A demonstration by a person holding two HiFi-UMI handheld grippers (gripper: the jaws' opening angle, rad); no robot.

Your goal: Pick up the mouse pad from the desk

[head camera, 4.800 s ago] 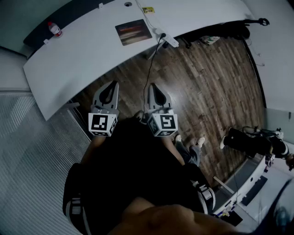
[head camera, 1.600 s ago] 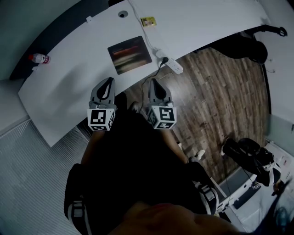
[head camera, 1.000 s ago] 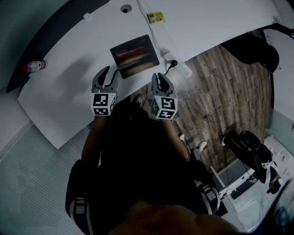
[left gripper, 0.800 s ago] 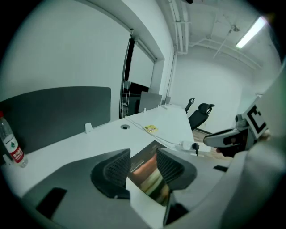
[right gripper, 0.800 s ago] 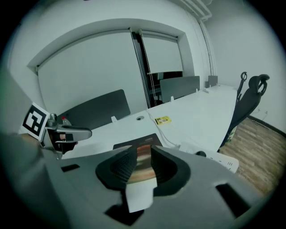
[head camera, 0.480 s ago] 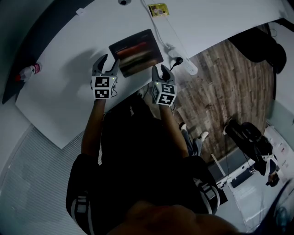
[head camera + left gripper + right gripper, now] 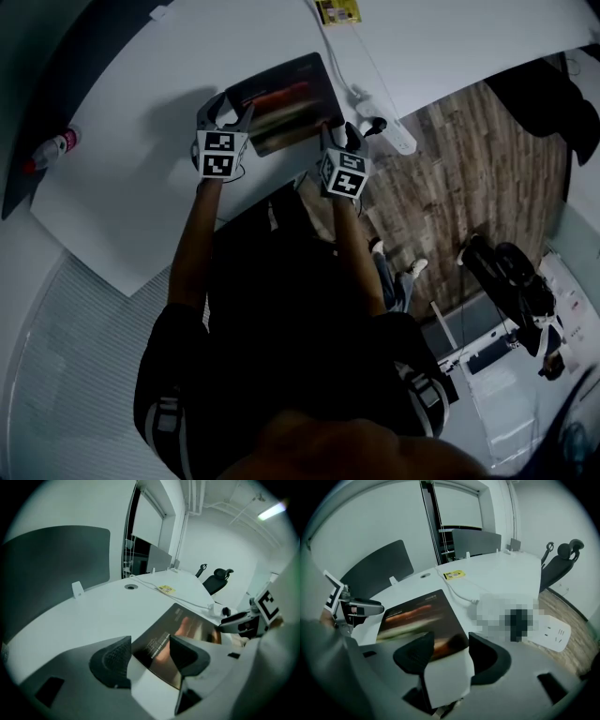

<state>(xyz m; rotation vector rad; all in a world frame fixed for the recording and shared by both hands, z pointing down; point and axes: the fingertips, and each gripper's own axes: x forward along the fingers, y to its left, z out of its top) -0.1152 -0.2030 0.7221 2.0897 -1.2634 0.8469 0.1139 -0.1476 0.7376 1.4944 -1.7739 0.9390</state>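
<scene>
**A:** How does the mouse pad [image 7: 286, 101] lie?

**B:** Flat on the white desk [image 7: 122, 187], a dark rectangle. Its long axis runs from one gripper across to the other. The left gripper [image 7: 227, 109] is at one near corner and the right gripper [image 7: 342, 131] at the other.

**A:** And the jaws?

**B:** Both pairs have just been opening and stand wide apart, gripping nothing. A near corner of the pad sits in each gap.

**A:** Anything you can't make out?

**B:** The pad's print is blurred, and each gripper's own jaws cover part of the pad's near edge. I can't tell if the tips touch the desk. A power strip [image 7: 389, 131] lies just beyond the right gripper, outside the pad.

**A:** The arms?

**B:** Both forearms [image 7: 192, 253] reach forward side by side, with the grippers tilted steeply down at the desk
</scene>
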